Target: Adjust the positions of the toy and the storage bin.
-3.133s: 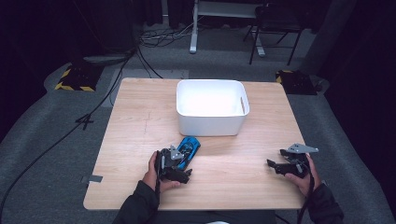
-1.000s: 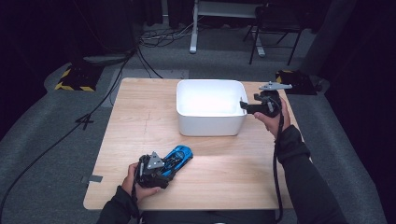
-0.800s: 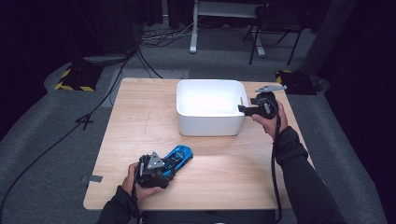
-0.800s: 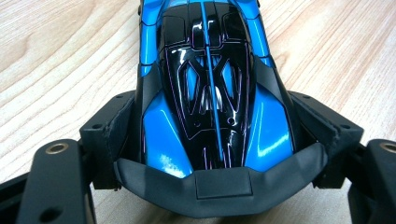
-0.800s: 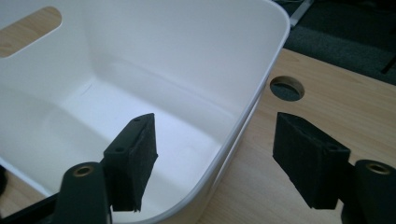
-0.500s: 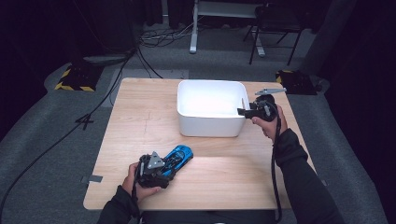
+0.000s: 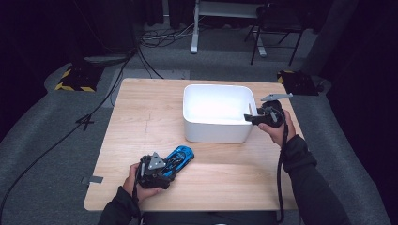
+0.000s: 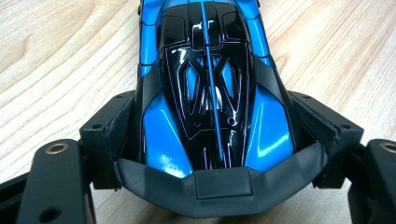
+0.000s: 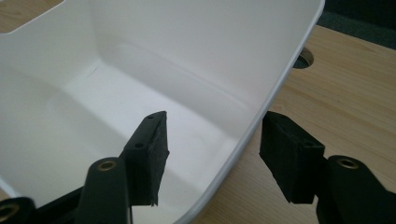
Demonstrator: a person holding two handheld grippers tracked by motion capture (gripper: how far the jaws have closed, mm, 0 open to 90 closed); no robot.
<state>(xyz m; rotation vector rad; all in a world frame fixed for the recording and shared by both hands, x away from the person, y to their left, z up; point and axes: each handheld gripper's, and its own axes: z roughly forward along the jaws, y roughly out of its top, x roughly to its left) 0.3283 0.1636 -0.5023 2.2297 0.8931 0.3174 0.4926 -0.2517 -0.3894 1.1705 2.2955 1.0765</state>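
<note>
Here, each thing on its own line:

Worktop (image 7: 141, 117): light wood, seen from above in the high view; the floor around it is grey.

White bin (image 7: 217, 132): it stands on the far half of the worktop, a little to the right of the middle. It is empty inside, with plain white walls and bottom (image 9: 93, 121).

Toy car (image 7: 179, 156): blue and black, it lies on the near half of the worktop, left of the middle, well apart from the bin. In the left gripper view its glossy body (image 8: 210, 93) points away from the camera, over the wood grain.

Left claw (image 7: 157, 169): held in the person's left hand near the front edge of the worktop. Its two black jaws stand on both sides of the rear part of the car and press against its flanks, so the claw is closed on the car.

Right claw (image 7: 250, 117): held in the person's right hand at the right side of the bin. The jaws are apart, in a medium gap; one jaw is inside the bin and the other is outside, with the white wall between them. The wall does not touch either pad in the right gripper view.

Cable (image 7: 280, 187): it runs from the right claw along the dark sleeve.
</note>
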